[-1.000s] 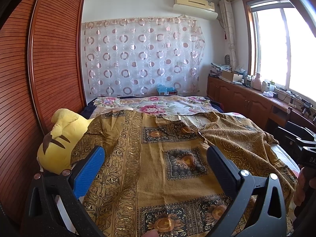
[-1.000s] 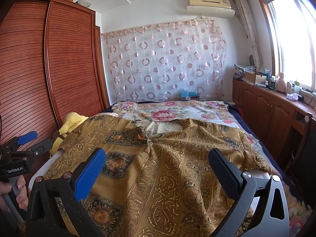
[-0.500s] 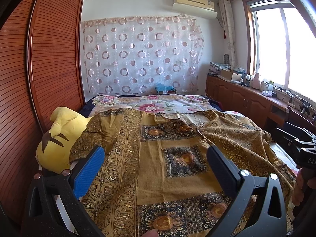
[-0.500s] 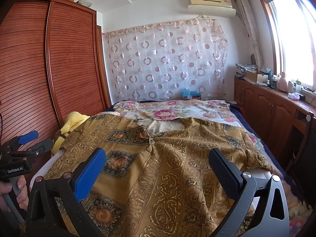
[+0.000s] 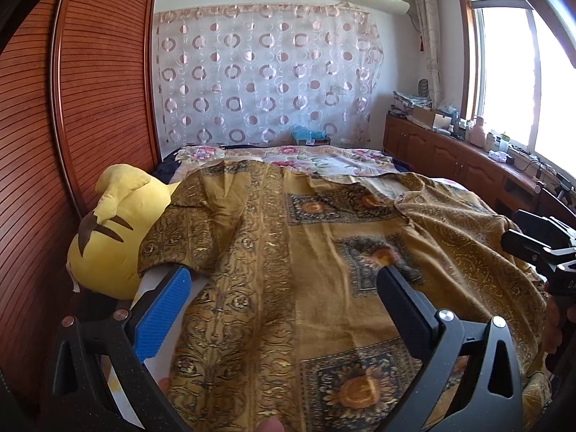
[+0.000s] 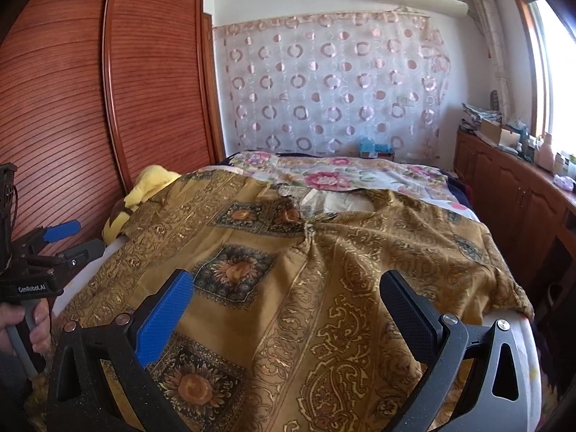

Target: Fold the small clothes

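Note:
A gold-brown patterned garment (image 5: 306, 252) with sunflower squares lies spread flat over the bed, short sleeve toward the left; it also shows in the right wrist view (image 6: 288, 270). My left gripper (image 5: 284, 288) is open and empty, hovering above the garment's left half near the foot of the bed. My right gripper (image 6: 288, 295) is open and empty above the garment's right half. Each gripper shows at the edge of the other's view, the right one (image 5: 540, 248) and the left one (image 6: 54, 248).
A yellow plush toy (image 5: 115, 230) lies at the bed's left edge under the sleeve. A floral sheet (image 5: 306, 156) covers the bed's far end. A red-brown wardrobe (image 5: 90, 108) stands on the left, and a wooden cabinet (image 5: 450, 158) with clutter runs under the window.
Both grippers have moved forward and a little lower over the garment, which now looks nearer. Both stay open and empty.

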Demonstrator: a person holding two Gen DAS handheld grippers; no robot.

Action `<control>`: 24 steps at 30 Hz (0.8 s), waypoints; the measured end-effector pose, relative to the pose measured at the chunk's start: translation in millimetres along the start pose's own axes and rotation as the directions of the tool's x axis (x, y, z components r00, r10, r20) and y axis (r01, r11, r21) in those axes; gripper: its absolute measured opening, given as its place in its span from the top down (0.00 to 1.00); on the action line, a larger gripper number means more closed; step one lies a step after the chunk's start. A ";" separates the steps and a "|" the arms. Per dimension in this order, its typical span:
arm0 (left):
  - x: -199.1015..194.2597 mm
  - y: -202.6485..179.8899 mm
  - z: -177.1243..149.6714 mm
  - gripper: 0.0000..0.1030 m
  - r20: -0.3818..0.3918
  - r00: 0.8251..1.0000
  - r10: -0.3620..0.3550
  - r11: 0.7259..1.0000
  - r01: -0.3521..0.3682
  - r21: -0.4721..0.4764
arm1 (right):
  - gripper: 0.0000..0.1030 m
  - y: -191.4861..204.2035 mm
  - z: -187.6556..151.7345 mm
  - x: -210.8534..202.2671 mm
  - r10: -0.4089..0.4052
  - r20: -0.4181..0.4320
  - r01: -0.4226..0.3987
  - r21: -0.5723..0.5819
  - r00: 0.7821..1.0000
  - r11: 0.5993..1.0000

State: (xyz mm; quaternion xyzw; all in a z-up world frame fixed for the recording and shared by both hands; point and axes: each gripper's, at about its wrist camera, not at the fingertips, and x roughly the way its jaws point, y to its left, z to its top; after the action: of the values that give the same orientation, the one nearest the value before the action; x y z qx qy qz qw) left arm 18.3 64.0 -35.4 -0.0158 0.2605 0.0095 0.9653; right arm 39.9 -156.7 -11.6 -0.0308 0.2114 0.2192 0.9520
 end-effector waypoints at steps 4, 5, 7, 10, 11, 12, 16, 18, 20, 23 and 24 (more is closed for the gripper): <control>11.5 15.5 2.1 0.00 -0.019 1.000 0.020 1.000 -0.020 -0.005 | 0.00 -0.4 11.6 13.9 0.016 -0.019 -0.016 -0.030 1.000 0.999; 14.7 20.8 3.8 0.00 -0.023 1.000 0.018 1.000 -0.019 -0.012 | 0.00 -0.1 13.2 16.0 0.019 -0.023 -0.019 -0.035 1.000 0.999; 18.9 28.2 6.7 0.00 -0.028 0.999 0.016 1.000 -0.016 -0.019 | 0.00 -1.7 19.0 24.4 0.033 -0.038 -0.035 -0.040 0.999 0.999; 25.4 37.4 10.5 0.00 -0.032 0.999 0.034 0.999 -0.035 -0.028 | 0.00 -2.5 26.9 34.4 0.038 -0.048 -0.040 -0.063 0.998 0.997; 27.6 40.1 11.7 0.00 -0.036 0.999 0.038 0.999 -0.039 -0.032 | 0.00 -3.6 29.6 40.8 0.034 -0.047 -0.037 -0.071 0.998 0.997; 30.7 43.7 13.1 0.00 -0.042 0.998 0.040 0.998 -0.042 -0.040 | 0.00 -4.0 31.7 43.3 0.036 -0.047 -0.040 -0.073 0.998 0.997; 39.6 54.4 16.8 0.00 -0.057 0.997 0.047 0.997 -0.050 -0.053 | 0.00 -6.8 39.9 55.0 0.053 -0.060 -0.057 -0.074 0.997 0.996; 45.2 59.9 20.5 0.00 -0.067 0.996 0.055 0.997 -0.059 -0.055 | 0.00 -4.0 42.7 60.1 0.055 -0.061 -0.060 -0.084 0.997 0.995; 51.2 64.1 24.4 0.00 -0.077 0.995 0.056 0.997 -0.060 -0.058 | 0.00 -3.3 46.3 66.1 0.060 -0.066 -0.066 -0.087 0.996 0.994; 59.4 72.5 28.7 0.00 -0.090 0.994 0.060 0.996 -0.065 -0.053 | 0.00 -4.2 50.7 74.9 0.072 -0.080 -0.079 -0.089 0.994 0.993; 62.1 76.4 29.6 0.00 -0.093 0.994 0.063 0.996 -0.068 -0.052 | 0.00 -4.9 51.9 78.6 0.074 -0.086 -0.082 -0.093 0.994 0.992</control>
State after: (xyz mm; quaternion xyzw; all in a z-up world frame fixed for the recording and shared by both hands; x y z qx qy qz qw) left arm 84.8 142.0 -43.0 -0.0342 0.3045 0.0476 0.9507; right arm 126.2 -121.4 2.7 -0.0776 0.2406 0.2648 0.9306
